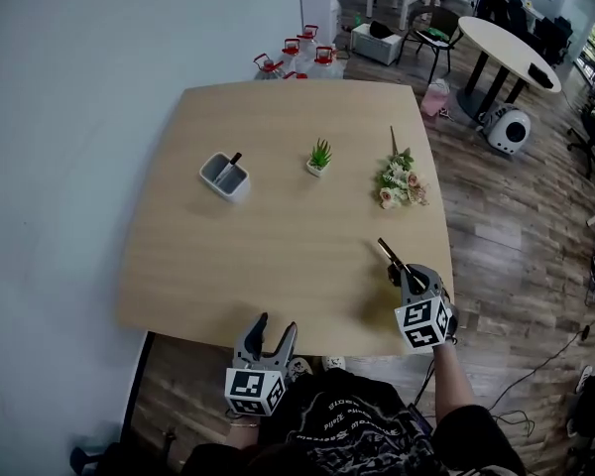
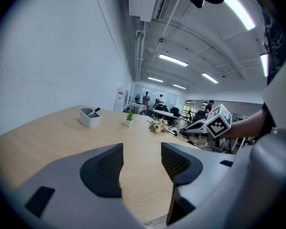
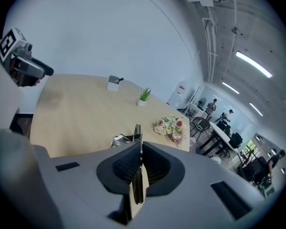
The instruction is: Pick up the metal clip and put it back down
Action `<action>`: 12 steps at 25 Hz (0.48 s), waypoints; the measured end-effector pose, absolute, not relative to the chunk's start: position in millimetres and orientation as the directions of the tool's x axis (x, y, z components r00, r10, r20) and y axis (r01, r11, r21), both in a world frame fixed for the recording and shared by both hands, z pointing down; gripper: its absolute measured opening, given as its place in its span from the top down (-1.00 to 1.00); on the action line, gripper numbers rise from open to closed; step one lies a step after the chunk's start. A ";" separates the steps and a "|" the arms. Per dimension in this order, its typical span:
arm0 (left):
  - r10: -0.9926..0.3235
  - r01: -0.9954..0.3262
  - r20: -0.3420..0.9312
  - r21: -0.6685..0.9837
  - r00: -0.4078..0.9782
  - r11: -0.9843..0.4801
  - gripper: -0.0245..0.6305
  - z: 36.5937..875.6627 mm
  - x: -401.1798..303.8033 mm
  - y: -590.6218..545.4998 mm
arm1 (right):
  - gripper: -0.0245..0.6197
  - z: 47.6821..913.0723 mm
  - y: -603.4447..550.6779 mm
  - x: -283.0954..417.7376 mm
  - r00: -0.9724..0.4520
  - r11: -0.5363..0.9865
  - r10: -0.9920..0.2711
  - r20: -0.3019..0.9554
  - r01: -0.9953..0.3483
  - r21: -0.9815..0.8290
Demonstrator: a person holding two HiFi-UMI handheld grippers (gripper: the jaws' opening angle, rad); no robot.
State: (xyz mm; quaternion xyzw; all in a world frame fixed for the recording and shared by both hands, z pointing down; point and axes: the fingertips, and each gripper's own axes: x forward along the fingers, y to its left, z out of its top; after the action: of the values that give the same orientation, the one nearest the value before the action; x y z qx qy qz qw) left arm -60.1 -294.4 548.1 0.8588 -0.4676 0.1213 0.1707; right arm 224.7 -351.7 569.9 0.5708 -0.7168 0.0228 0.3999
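The metal clip point(image 1: 389, 254) is pinched edge-on in the right tool, on the near side of the flowers point(image 1: 399, 181). Well left of the flowers and nearer the person, the left tool point(image 1: 277, 323) hovers with jaws apart and empty; it is best kept clear. The right tool point(image 1: 403, 272), closed tight on the clip, should likely lower it level onto the counter point(image 1: 278, 256), then part slowly so nothing skids.
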 end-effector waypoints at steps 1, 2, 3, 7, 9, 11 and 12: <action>-0.767 -0.852 0.377 0.175 0.520 -0.493 0.15 549.1 -63.3 -294.0 | 0.87 575.7 -357.4 226.8 -0.026 0.362 -0.794 0.607 -0.823 0.438; -0.771 -0.860 0.384 0.171 0.508 -0.481 0.15 550.1 -66.4 -293.9 | 0.87 581.0 -363.0 228.3 -0.024 0.376 -0.789 0.614 -0.810 0.451; -0.776 -0.867 0.391 0.169 0.495 -0.469 0.15 550.9 -69.2 -293.6 | 0.87 585.8 -368.1 229.5 -0.022 0.390 -0.785 0.620 -0.795 0.465; -0.793 -0.890 0.408 0.156 0.453 -0.428 0.15 551.5 -78.9 -288.8 | 0.87 604.2 -384.5 229.5 -0.017 0.441 -0.770 0.638 -0.736 0.513; -0.799 -0.899 0.413 0.150 0.436 -0.413 0.15 550.2 -81.5 -285.0 | 0.87 612.0 -388.8 229.5 -0.018 0.463 -0.761 0.648 -0.714 0.525; -0.806 -0.906 0.417 0.144 0.421 -0.398 0.15 548.3 -83.8 -281.8 | 0.87 617.8 -391.0 230.4 -0.015 0.480 -0.755 0.656 -0.695 0.535; -0.808 -0.909 0.419 0.141 0.414 -0.392 0.15 547.6 -85.4 -280.8 | 0.87 620.7 -391.4 230.5 -0.012 0.484 -0.753 0.658 -0.687 0.542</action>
State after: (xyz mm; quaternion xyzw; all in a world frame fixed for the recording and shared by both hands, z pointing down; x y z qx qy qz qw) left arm -85.4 -280.8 547.6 0.8221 -0.5222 0.1426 0.1764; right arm 230.5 -391.4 620.7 0.5068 -0.7104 -0.0337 0.4872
